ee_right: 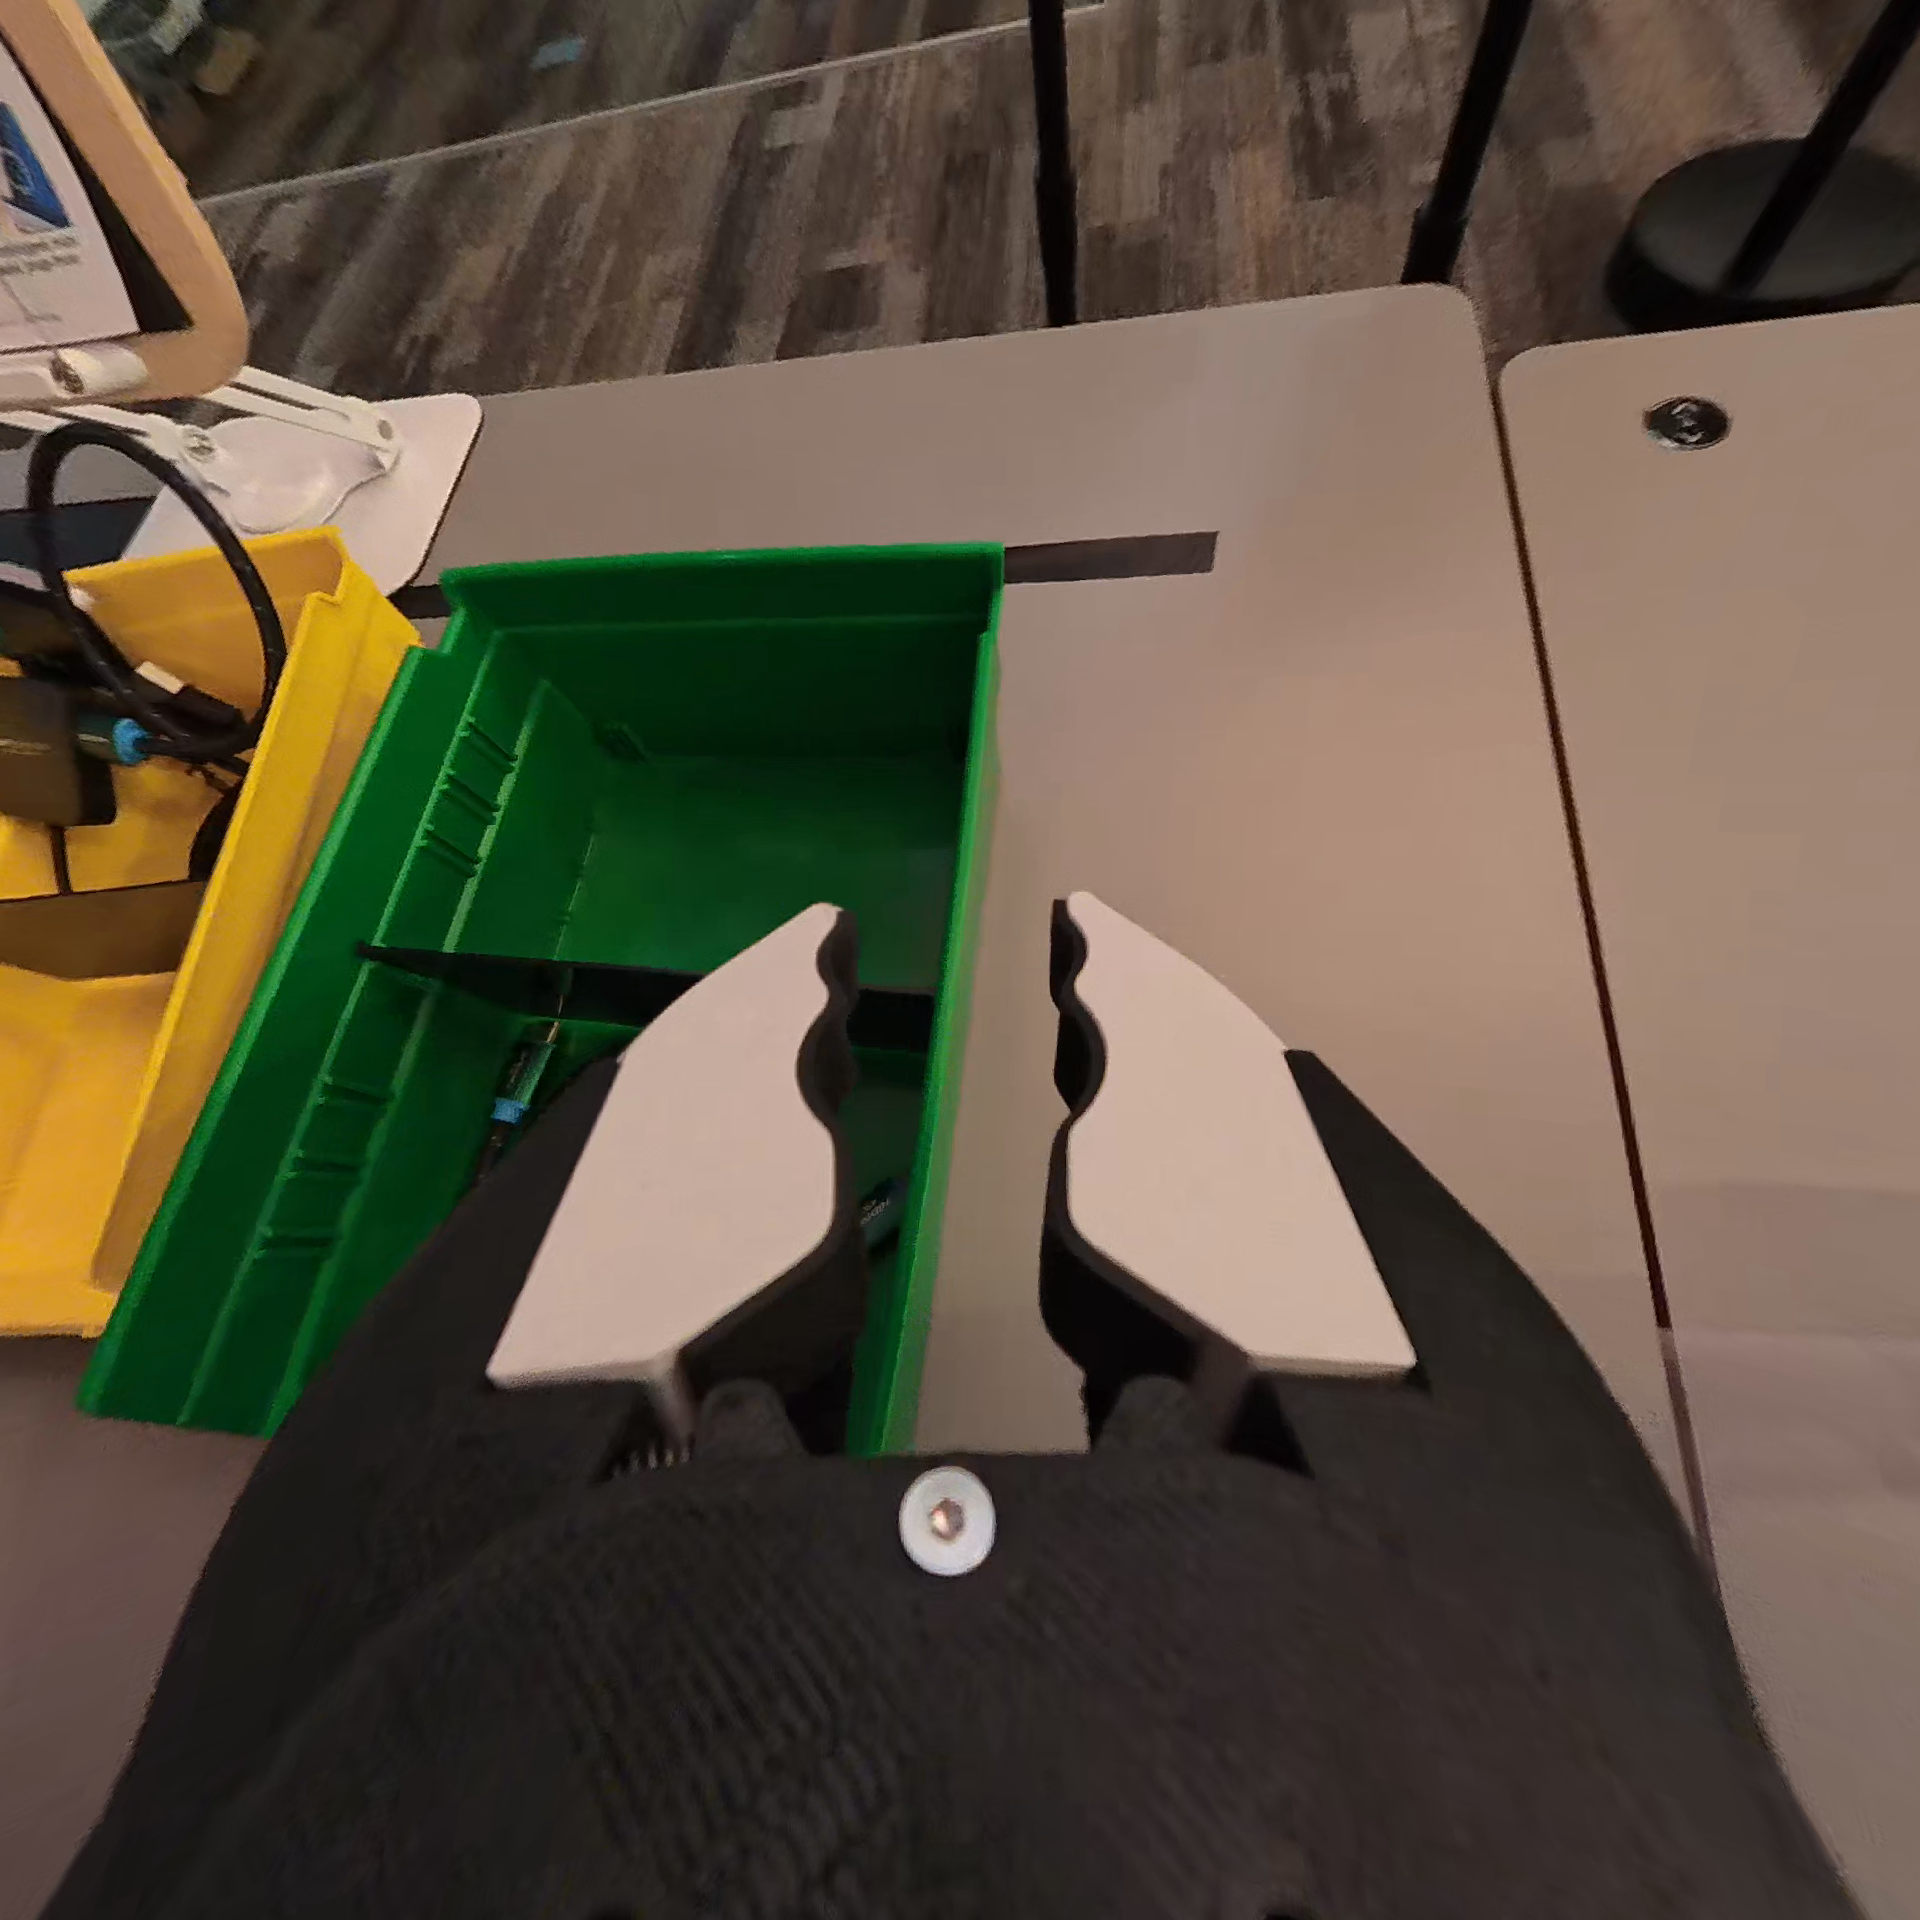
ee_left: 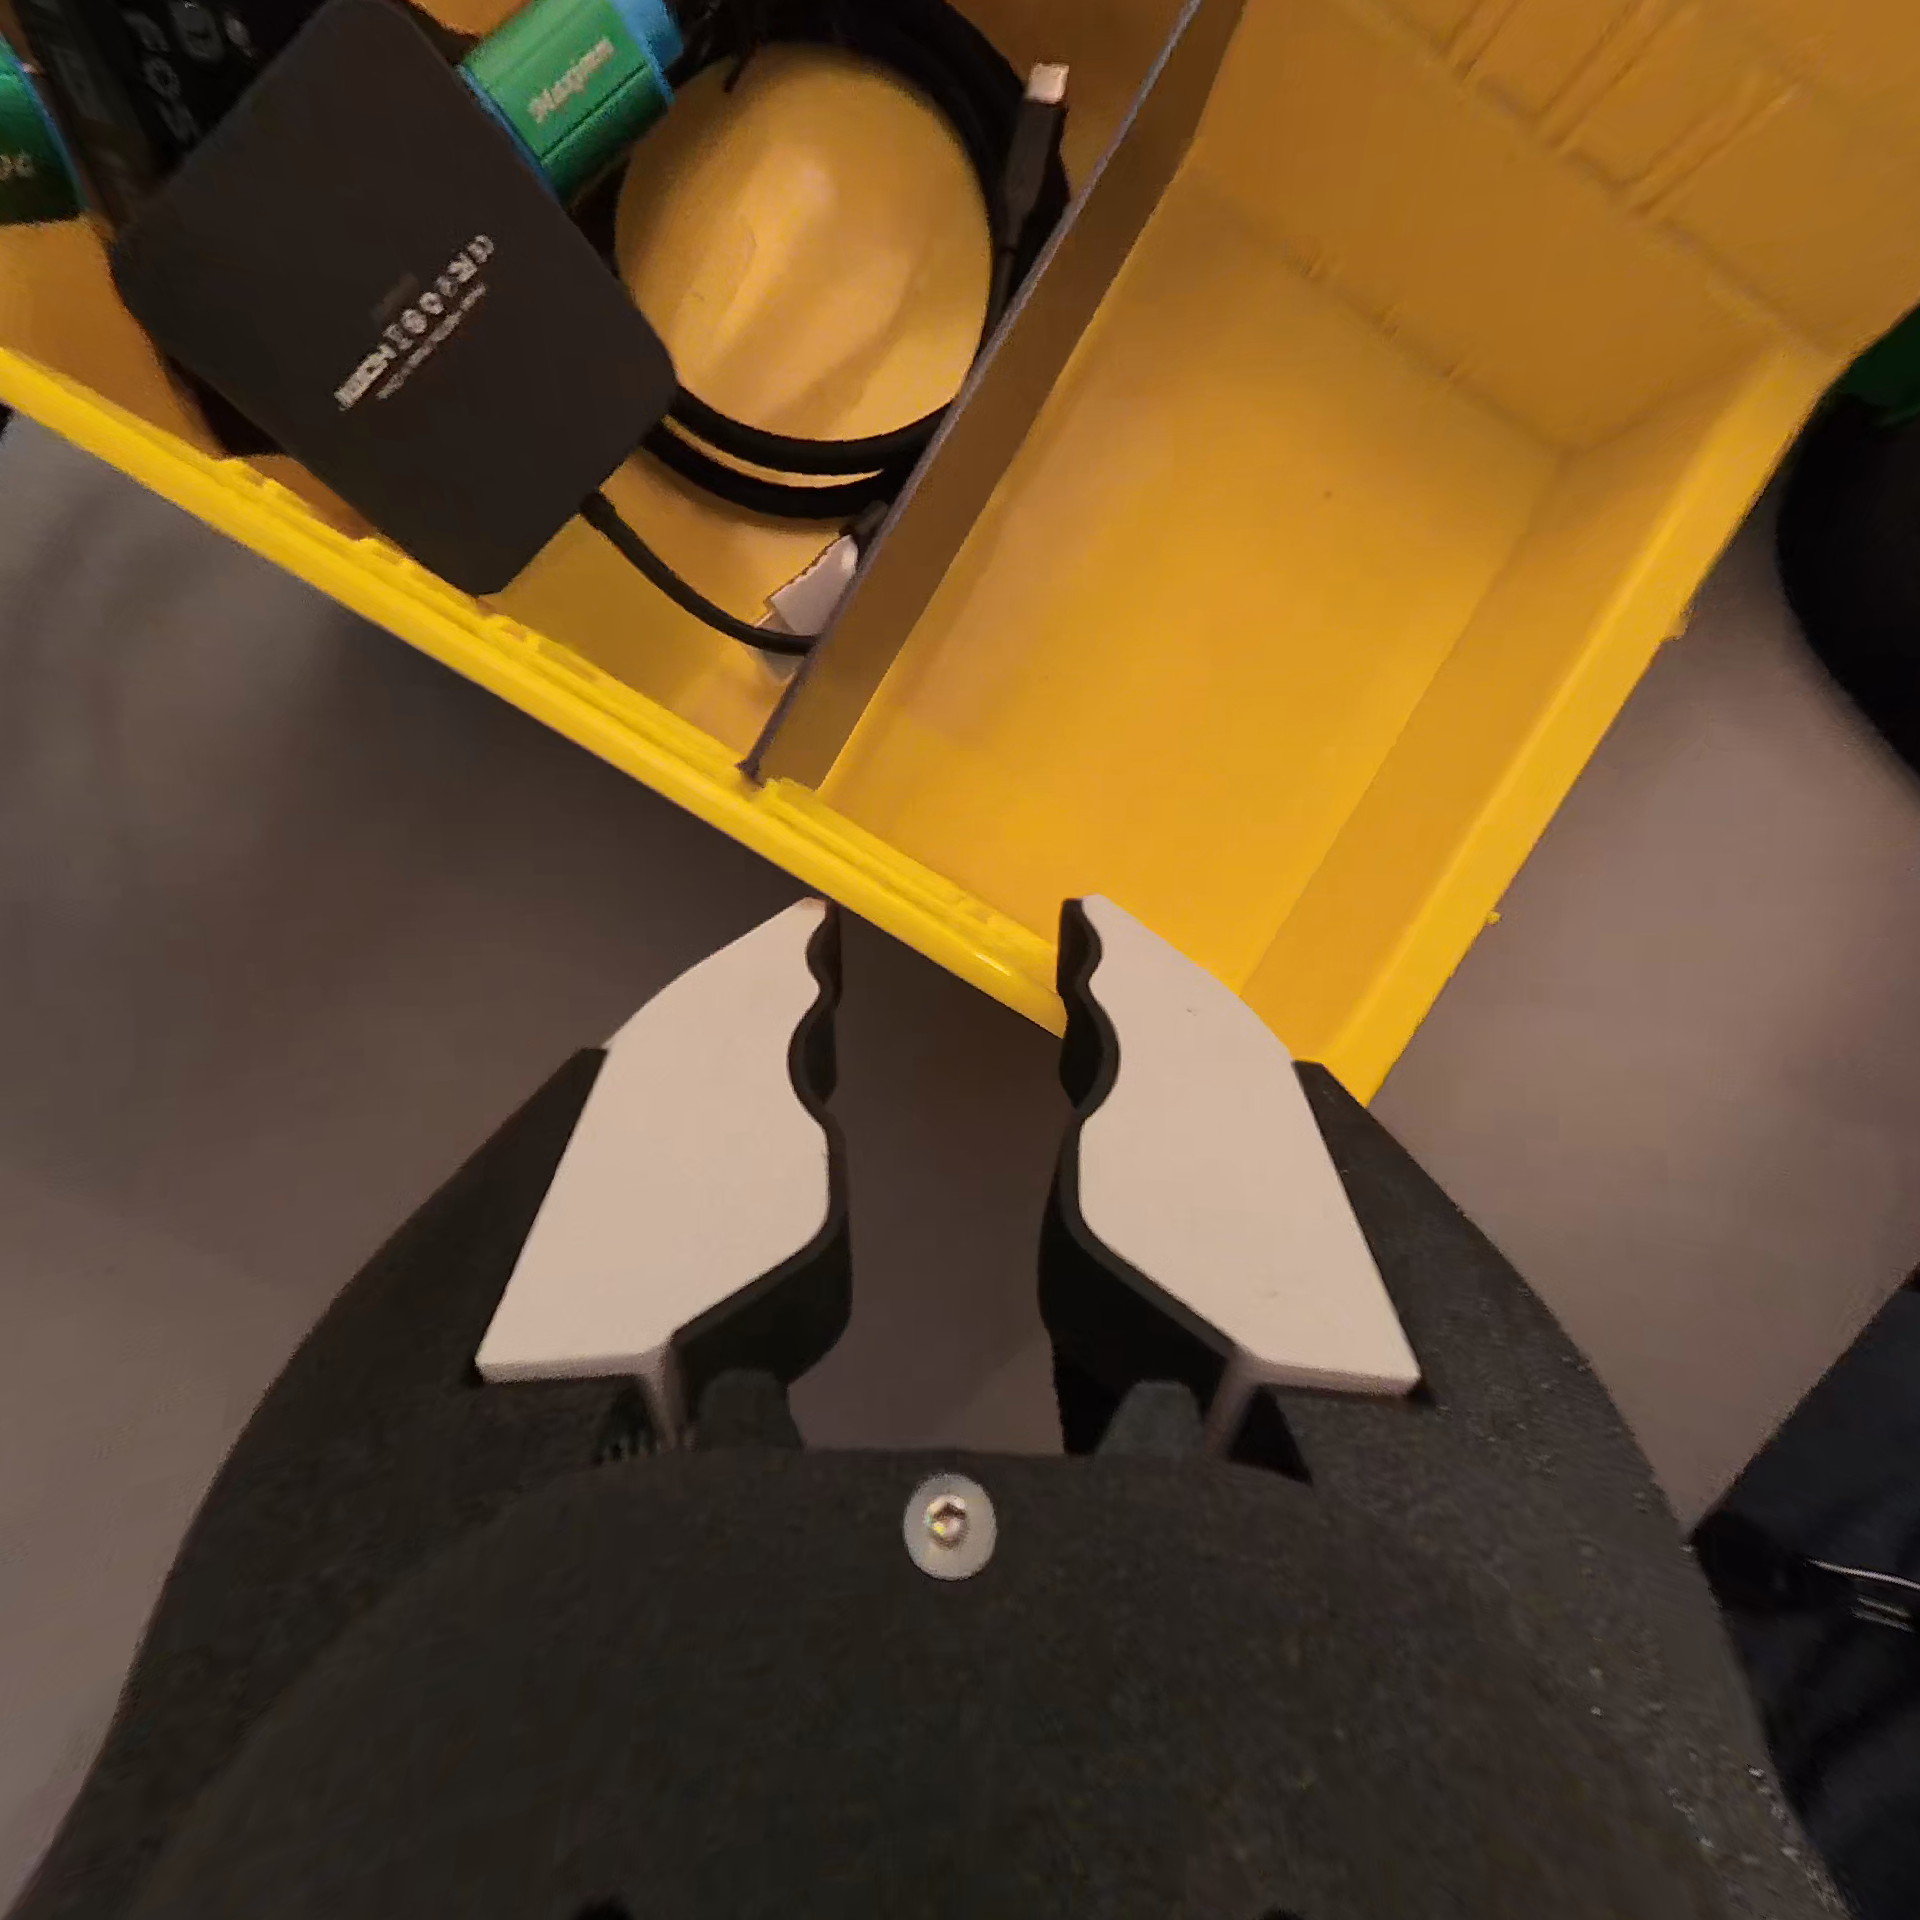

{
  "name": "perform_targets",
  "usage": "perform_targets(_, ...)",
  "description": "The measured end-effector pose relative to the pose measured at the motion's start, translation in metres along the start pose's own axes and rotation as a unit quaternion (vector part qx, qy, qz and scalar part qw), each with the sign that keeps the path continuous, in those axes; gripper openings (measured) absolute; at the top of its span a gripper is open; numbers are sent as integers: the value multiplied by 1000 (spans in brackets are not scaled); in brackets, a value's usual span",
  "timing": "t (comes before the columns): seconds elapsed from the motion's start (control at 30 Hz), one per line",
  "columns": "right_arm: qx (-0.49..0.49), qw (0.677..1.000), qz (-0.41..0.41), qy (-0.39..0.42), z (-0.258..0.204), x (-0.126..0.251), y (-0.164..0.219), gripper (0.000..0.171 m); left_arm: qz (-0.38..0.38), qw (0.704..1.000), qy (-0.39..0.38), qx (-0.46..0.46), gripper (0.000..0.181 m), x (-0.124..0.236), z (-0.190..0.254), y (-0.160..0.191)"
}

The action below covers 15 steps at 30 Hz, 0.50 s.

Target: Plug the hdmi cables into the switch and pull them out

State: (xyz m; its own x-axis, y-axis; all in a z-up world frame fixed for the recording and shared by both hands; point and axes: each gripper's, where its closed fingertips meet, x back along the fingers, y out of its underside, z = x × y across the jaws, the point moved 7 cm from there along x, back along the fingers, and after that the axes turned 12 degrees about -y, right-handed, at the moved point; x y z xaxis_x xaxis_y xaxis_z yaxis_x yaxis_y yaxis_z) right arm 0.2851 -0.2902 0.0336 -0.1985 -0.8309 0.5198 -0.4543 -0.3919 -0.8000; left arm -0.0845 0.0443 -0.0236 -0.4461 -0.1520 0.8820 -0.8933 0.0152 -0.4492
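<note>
Both my grippers are empty right now. My left gripper [ee_left: 943, 914] hangs with its jaws parted, released, just at the near rim of the yellow bin [ee_left: 644, 717] in the lower middle of the left wrist view. The switch [ee_left: 384, 312], a flat black box, lies in the bin's upper-left compartment, resting over a coiled black cable [ee_left: 727, 457]; green plugs [ee_left: 566, 88] sit at the top edge. A divider [ee_left: 997, 353] runs diagonally, and the compartment to its right is bare.

My right gripper [ee_right: 951, 920] is also parted and holds nothing, poised over the right wall of the green bin [ee_right: 727, 592] at frame centre. Low in that bin, mostly hidden behind my left finger, I glimpse something green with a blue collar [ee_right: 514, 1091], likely another plug, though I cannot be sure.

I judge nothing is plugged yet; first comes the pick. To do it well, I would swing left up and across to the switch, grip its edge squarely, and keep clear of the coil so the cable does not drag.
</note>
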Motion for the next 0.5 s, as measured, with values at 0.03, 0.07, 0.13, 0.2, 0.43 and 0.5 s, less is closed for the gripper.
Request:
perform_targets(0.03,2,1000,-5,-2,0,-3,0,37,-10,1000,-19,-5,39,1,-4,0)
perform_targets(0.07,7,1000,-12,-2,1,-8,1,35,-22,999,-35,-6,38,1,-8,0)
perform_targets(0.13,13,999,-38,4,3,-19,6,37,-44,997,-66,-2,35,2,-20,1)
perform_targets(0.2,35,997,-61,40,8,-25,9,37,-64,994,-88,7,30,2,-33,4)
perform_targets(0.43,9,996,-79,43,17,-20,16,37,-112,984,-131,43,14,6,-75,22)
perform_targets(0.5,-4,995,-89,44,23,-21,23,39,-110,984,-132,50,13,7,-81,27)
